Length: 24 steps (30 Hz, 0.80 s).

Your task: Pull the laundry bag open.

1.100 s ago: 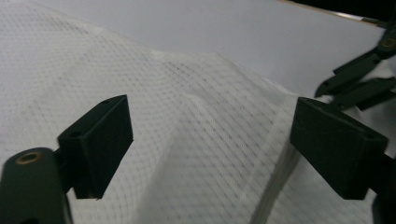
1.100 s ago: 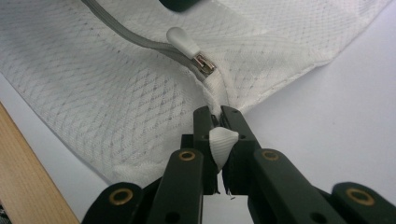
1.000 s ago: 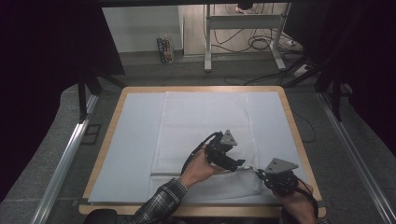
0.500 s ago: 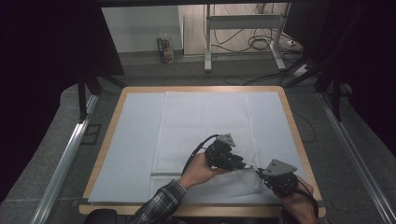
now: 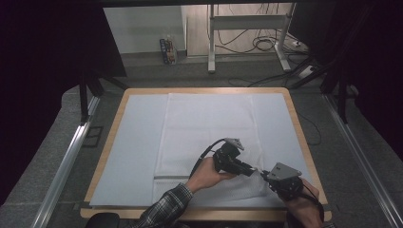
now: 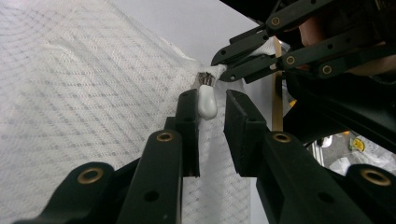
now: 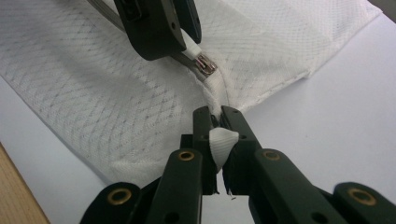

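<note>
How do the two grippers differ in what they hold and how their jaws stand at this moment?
The right gripper is shut on a bunched fold at the edge of the white mesh bag; the left gripper has just been closing around the white zipper pull, which touches one jaw while a gap shows at the other. In the high view the right gripper sits nearer the table's front edge, the left farther in. Both meet at the bag's zipper end.

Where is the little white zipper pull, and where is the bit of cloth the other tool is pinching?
zipper pull (image 6: 207,101), left gripper view, on its white rounded tab.
cloth (image 7: 221,144), right gripper view, on the bunched corner between the right tool's jaws.
</note>
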{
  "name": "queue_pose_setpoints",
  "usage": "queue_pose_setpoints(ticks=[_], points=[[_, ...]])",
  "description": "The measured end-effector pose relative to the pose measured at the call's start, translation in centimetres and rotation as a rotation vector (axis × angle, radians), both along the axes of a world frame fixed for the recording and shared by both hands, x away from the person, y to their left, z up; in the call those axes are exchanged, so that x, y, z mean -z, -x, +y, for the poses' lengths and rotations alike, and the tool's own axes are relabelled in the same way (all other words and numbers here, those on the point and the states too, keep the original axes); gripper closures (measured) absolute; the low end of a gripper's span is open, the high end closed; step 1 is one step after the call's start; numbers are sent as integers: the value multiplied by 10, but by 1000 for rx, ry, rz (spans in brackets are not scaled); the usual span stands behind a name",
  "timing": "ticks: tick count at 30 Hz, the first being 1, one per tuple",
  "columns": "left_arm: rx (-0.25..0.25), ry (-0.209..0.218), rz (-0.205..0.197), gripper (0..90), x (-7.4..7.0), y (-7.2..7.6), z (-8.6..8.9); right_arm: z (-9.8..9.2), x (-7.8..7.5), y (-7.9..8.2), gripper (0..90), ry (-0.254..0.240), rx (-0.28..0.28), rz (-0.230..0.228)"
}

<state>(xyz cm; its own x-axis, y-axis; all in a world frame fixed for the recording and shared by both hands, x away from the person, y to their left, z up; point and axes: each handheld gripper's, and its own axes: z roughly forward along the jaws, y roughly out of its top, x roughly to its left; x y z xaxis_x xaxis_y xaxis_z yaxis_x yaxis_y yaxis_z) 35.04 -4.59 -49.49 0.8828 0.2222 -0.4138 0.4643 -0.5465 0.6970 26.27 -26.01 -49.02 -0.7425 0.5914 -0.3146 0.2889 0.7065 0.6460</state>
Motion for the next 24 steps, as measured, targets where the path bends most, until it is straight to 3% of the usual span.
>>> queue_pose_setpoints(ticks=[9, 17, 21, 24], points=[[0, -9, 11, 816, 0, 1, -1, 0, 0, 0, 838, 7, 0, -4], [21, -16, -14, 811, -1, 3, -3, 1, 0, 0, 836, 12, 5, -10], [-2, -13, -1, 843, -1, 3, -2, 0, 0, 0, 835, 11, 5, -9], [9, -27, -33, 863, 0, 3, -1, 0, 0, 0, 830, 6, 1, -1]])
